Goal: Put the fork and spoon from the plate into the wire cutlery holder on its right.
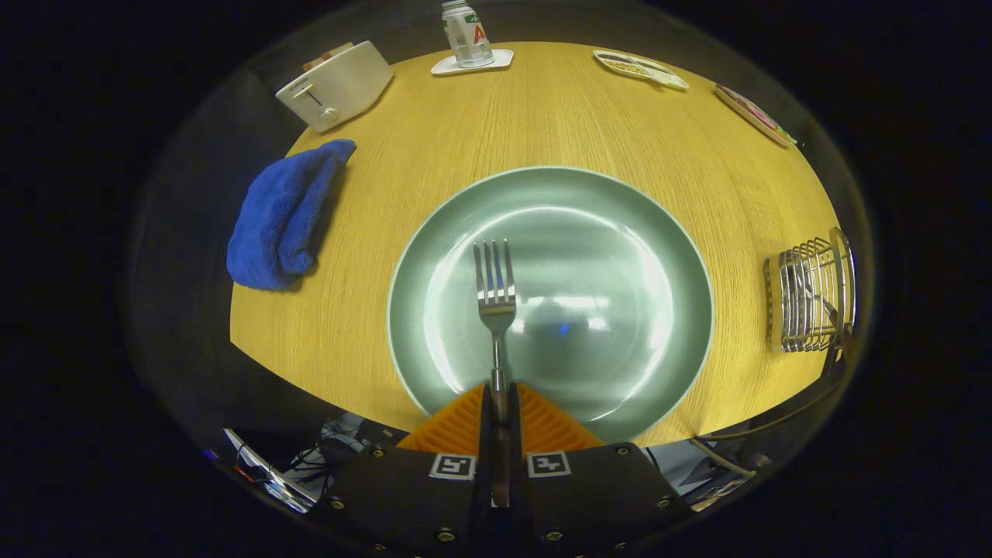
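Over plate (620, 232), tool (500, 407) nearly closed w/ both fingers clamping fork (494, 291) handle, tines fwd.

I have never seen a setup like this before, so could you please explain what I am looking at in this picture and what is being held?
This is a handheld gripper that a person carries; its camera looks forward along the two jaws. The jaws are closed on the handle of a fork, held over a green plate on a wooden table. To the plate's right stands the wire cutlery holder, where the fork should go. Also on the table: a blue cloth, a toaster and a bottle.
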`<state>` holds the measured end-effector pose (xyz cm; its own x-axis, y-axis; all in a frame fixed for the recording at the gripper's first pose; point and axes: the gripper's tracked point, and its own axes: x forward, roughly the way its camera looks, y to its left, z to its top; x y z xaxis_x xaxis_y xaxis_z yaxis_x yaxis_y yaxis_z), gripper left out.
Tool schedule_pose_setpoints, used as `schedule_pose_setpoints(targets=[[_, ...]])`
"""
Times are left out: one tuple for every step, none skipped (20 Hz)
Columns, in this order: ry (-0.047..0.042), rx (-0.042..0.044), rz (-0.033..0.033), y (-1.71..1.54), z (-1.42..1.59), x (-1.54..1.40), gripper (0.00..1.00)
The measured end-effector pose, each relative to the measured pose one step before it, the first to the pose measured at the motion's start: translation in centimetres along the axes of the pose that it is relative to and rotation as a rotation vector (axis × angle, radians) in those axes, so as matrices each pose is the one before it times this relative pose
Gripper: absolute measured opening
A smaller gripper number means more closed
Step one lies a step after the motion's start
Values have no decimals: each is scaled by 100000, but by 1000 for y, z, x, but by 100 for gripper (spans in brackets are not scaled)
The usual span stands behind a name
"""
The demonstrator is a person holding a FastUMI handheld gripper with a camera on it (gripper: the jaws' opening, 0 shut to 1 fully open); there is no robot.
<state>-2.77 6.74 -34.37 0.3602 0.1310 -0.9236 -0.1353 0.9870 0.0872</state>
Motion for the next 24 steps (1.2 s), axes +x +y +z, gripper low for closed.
schedule_pose_setpoints(targets=[[104, 1363, 1522, 48, -78, 109, 10], [-842, 4190, 1558, 177, 198, -319, 10], [825, 2223, 1358, 168, -103, -50, 4], [-383, 1773, 1249, 43, -36, 210, 4], [-403, 1149, 103, -102, 300, -106, 4], [-1291, 1084, -203, -164, 394, -114, 4], [-863, 989, 527, -97, 440, -56, 4], [-915, 1817, 616, -85, 419, -111, 4], [-1359, 2097, 1568, 215, 460, -289, 4], [-1963, 1615, 1361, 119, 474, -391, 4], [-2259, 903, 887, 105, 630, -421, 4], [-2107, 94, 519, 18, 362, -590, 4], [-1824, -153, 245, -2, 496, -436, 4], [-1789, -155, 197, -8, 407, -364, 4], [-2130, 13, 345, -75, 610, -455, 4], [-2242, 85, 152, -82, 590, -477, 4], [-2105, -203, -352, -228, 637, -411, 4], [-2456, 224, -580, -416, 714, -185, 4], [-2208, 736, -324, -413, 640, -599, 4], [-2445, 1416, -526, -417, 691, -416, 3], [-2236, 1543, -754, -539, 520, -869, 4], [-2479, 1375, -781, -570, 533, -479, 4], [-2223, 1443, -1587, -878, 578, -541, 4], [-2114, 1940, -1701, -1081, 411, -511, 3]])
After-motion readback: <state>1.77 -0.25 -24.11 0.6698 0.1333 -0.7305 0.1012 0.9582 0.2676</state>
